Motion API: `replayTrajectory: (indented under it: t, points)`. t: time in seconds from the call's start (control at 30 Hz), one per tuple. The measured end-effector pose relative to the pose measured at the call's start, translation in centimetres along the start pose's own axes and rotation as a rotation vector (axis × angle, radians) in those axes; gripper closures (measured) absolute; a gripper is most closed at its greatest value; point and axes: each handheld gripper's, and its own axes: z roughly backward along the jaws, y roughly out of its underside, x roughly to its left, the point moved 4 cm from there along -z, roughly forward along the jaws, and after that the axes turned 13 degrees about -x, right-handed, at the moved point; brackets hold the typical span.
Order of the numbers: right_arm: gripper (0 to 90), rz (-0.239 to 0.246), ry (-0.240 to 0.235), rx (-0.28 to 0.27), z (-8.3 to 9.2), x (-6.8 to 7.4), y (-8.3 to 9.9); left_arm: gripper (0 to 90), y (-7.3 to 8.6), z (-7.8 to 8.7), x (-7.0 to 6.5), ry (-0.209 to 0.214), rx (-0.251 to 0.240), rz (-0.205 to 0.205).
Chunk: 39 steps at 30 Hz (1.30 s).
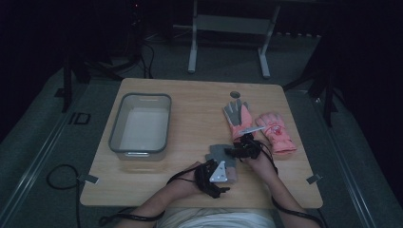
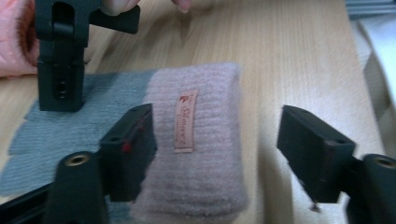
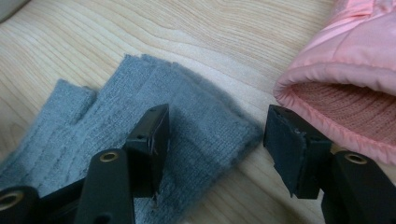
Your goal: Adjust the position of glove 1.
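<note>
Grey knit glove (image 2: 93, 107) with a dusty-pink ribbed cuff (image 2: 196, 140) lies flat at the near edge of the table (image 1: 190, 99), just in front of us. A small sewn label runs along the cuff; the fingers look short, and the wool soft and limp.

We judge the pick-up is just starting. Left gripper (image 2: 215, 144) hangs over the cuff, jaws spread wide, one over the cuff, the other over bare wood. Right gripper (image 3: 215, 140) sits at the grey finger end, jaws likewise apart, nothing held. Next move likely calls for lowering both and pinching cloth without snagging the wood.

Pink padded gloves (image 1: 266, 128) lie just beside, to our right. Grey-rimmed bin (image 1: 116, 123) stands well apart, left.
</note>
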Motion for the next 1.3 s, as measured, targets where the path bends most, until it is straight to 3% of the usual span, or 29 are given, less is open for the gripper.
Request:
replayTrajectory:
  t: [0.03, 0.13, 0.17, 0.2, 0.27, 0.4, 0.43, 0.5, 0.53, 0.77, 1.3]
  points:
    - [42.8, 0.011, 0.0, 0.012, 0.0, 0.2, 0.0, 33.5, 0.1, 0.0, 0.1, -0.008, -0.002, -0.005]
    - [46.3, 0.017, -0.005, 0.018, 0.0, 0.2, -0.1, 35.5, 0.3, -0.1, 0.1, -0.031, 0.005, -0.039]
    - [53.1, 0.001, -0.024, 0.019, 0.0, 0.4, -0.1, 35.3, 0.4, -0.4, -0.2, -0.06, 0.032, -0.098]
    - [55.2, 0.004, -0.023, 0.02, 0.0, 0.5, 0.0, 34.7, 0.4, -0.6, -0.4, -0.074, 0.049, -0.122]
    - [58.1, 0.003, -0.029, 0.021, 0.0, 0.6, 0.0, 34.7, 0.3, -0.7, -0.5, -0.085, 0.049, -0.119]
    - [67.5, -0.019, -0.041, 0.033, -0.1, 0.7, -0.1, 50.3, 0.4, -0.6, -0.2, -0.119, 0.055, -0.131]
    - [69.5, -0.016, -0.041, 0.029, -0.1, 0.8, -0.1, 50.3, 0.2, -0.4, 0.0, -0.118, 0.042, -0.102]
    - [74.0, 0.022, -0.026, 0.02, 0.0, 1.3, -0.2, 65.0, 0.0, 0.0, 0.4, -0.106, 0.031, -0.077]
    - [74.6, 0.021, -0.027, 0.021, 0.0, 1.4, -0.3, 66.2, -0.1, 0.1, 0.6, -0.098, 0.033, -0.059]
    - [75.8, -0.011, -0.057, 0.009, 0.3, 1.5, -1.0, 68.8, -0.7, 0.9, 1.2, -0.077, 0.068, -0.08]
    - [76.5, 0.075, -0.08, -0.107, 2.4, 4.3, -6.8, 69.1, -3.0, 4.9, 3.6, -0.143, 0.071, -0.122]
